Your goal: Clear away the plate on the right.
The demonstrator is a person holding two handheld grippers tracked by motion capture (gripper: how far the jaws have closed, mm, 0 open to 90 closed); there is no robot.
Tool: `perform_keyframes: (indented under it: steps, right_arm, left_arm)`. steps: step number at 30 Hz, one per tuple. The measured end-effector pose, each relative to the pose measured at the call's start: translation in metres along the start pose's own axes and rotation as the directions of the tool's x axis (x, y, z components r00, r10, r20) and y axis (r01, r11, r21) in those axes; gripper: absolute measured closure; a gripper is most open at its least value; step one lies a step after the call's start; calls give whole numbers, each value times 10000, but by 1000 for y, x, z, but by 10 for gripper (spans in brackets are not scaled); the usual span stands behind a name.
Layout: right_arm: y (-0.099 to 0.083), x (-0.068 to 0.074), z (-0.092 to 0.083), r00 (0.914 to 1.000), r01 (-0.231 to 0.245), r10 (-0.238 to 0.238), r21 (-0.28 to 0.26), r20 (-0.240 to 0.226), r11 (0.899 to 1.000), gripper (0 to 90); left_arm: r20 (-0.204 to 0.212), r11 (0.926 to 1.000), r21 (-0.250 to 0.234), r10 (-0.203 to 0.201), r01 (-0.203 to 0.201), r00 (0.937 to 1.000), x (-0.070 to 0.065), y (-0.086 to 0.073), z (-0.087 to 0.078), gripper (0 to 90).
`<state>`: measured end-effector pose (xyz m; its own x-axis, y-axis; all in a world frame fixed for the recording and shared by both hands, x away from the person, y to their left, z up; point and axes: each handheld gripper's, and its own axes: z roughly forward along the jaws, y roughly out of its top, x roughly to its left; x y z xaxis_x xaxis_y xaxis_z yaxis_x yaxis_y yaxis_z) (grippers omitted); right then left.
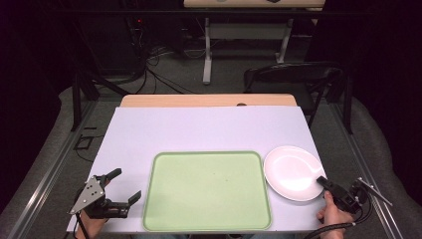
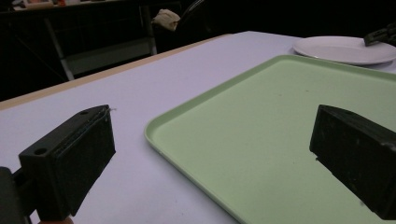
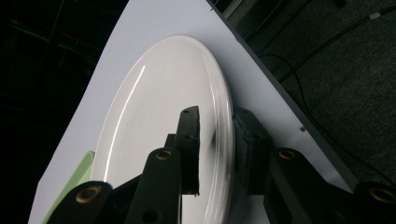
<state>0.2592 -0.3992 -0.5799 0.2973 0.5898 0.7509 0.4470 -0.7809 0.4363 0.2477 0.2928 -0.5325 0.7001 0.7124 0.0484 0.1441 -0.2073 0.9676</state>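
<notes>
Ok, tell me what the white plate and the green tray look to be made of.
White plate: probably glazed ceramic, possibly melamine; it is glossy, with sharp bright streaks of reflected light. Green tray: likely moulded plastic, matte pale green, with a rounded raised rim and soft glare.

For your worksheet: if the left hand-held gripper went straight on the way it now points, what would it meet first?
Probably the green tray. The left hand-held gripper has its jaws wide open and looks low across the tray's near rim. One jaw would likely catch that rim first, though depth is hard to judge. The white plate lies farther off.
</notes>
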Motion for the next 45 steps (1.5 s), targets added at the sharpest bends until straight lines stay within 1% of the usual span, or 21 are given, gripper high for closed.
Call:
perform_keyframes:
  steps: [6, 7, 9, 11, 16, 18, 23, 24, 25, 27, 28, 34, 35, 36, 37, 39, 44, 45]
  right_arm:
    - [0, 0, 0, 9999, -10, 9, 33, 157, 10000, 781]
    - [0, -1, 1, 9999, -91, 91, -54, 87, 9999, 794]
    - [0, -1, 1, 9996, -226, 226, -32, 176, 9997, 813]
    - [1, -3, 1, 9994, -345, 345, -7, 16, 9994, 817]
    - [3, -4, 2, 9985, -549, 550, 88, -68, 9985, 823]
    - [3, -3, 2, 9988, -497, 497, 103, -23, 9987, 826]
    - [4, -5, 2, 9983, -560, 563, 163, -163, 9983, 836]
    - [5, -5, 2, 9981, -560, 562, 82, -253, 9984, 842]
    - [5, -5, 2, 9979, -570, 573, 110, -298, 9983, 842]
    - [6, -4, 1, 9984, -502, 504, 92, -241, 9987, 846]
    - [6, -4, 1, 9982, -499, 499, -6, -332, 9988, 847]
    - [8, -5, 0, 9970, -525, 525, 4, -568, 9986, 859]
    - [9, -5, 0, 9966, -554, 546, -113, -613, 9984, 862]
    - [10, -5, -2, 9954, -519, 506, -132, -810, 9986, 870]
    - [10, -4, -2, 9952, -488, 473, -160, -854, 9987, 871]
    - [11, -2, -3, 9957, -341, 322, -196, -865, 9992, 872]
    - [12, 0, -4, 9964, -191, 173, -213, -831, 9996, 873]
    - [12, 1, -4, 9967, -85, 65, -245, -814, 9997, 873]
  left_arm:
    - [-9, 10000, 3, -39, 39, 10000, 0, 0, 1, 0]
    - [-7, 10000, -2, -39, 39, 10000, 0, 0, 1, 0]
    - [6, 10000, 6, -40, 40, 10000, 1, 0, 1, 0]
    - [4, 10000, 6, -54, 54, 10000, 1, -1, 1, 1]
    - [1, 10000, 45, -6, 6, 10000, 0, 0, 1, 0]
    - [8, 10000, 36, -38, 38, 10000, 1, 0, 1, 1]
    - [2, 10000, 30, -61, 61, 10000, 1, -1, 2, 1]
    - [-3, 10000, 30, -68, 68, 10000, 1, -1, 2, 0]
    - [-7, 10000, 27, -66, 66, 10000, 1, -1, 2, 1]
    - [-14, 10000, 11, -63, 63, 10000, 1, 0, 1, 1]
    - [-20, 10000, 16, -53, 53, 10000, 2, -1, 1, 0]
    - [-56, 10000, 12, -78, 78, 10000, 2, -1, 1, 1]
    - [-42, 10000, 19, -73, 73, 10000, 2, -1, 1, 1]
    - [-48, 10000, 20, -75, 75, 10000, 2, -1, 1, 1]
    - [-44, 10000, 21, -78, 78, 10000, 2, -1, 1, 1]
    - [-59, 10000, 25, -62, 62, 10000, 2, -1, 1, 1]
    - [-75, 10000, 2, -73, 73, 9999, 2, -1, 0, 1]
    - [-62, 10000, -13, -84, 84, 9999, 2, -1, 0, 1]
